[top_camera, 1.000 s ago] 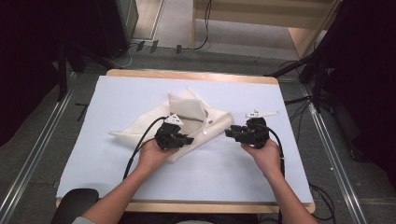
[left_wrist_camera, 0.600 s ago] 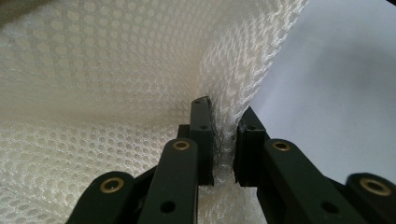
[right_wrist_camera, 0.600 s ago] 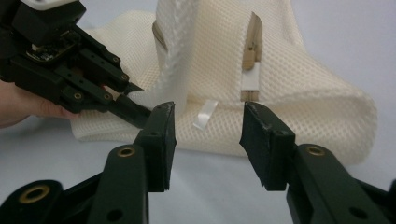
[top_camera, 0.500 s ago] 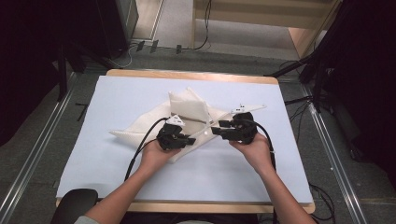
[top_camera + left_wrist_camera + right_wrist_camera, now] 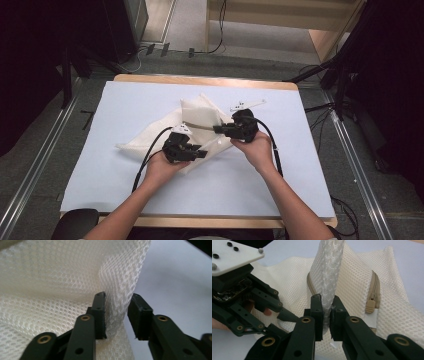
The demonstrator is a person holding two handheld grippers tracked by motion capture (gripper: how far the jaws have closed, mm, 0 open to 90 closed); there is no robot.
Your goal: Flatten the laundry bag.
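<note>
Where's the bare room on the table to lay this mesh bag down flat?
Bare room: the near strip of the table cover between the forearms and the front edge, the far-left corner, and the right side beyond the right gripper. It is crowded mid-table, where the mesh bag lies with the left gripper at its edge.

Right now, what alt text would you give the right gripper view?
The right gripper has its jaws shut on a raised fold of a white mesh bag with a tan zipper. The left gripper reaches in beside it over the pale table.
</note>
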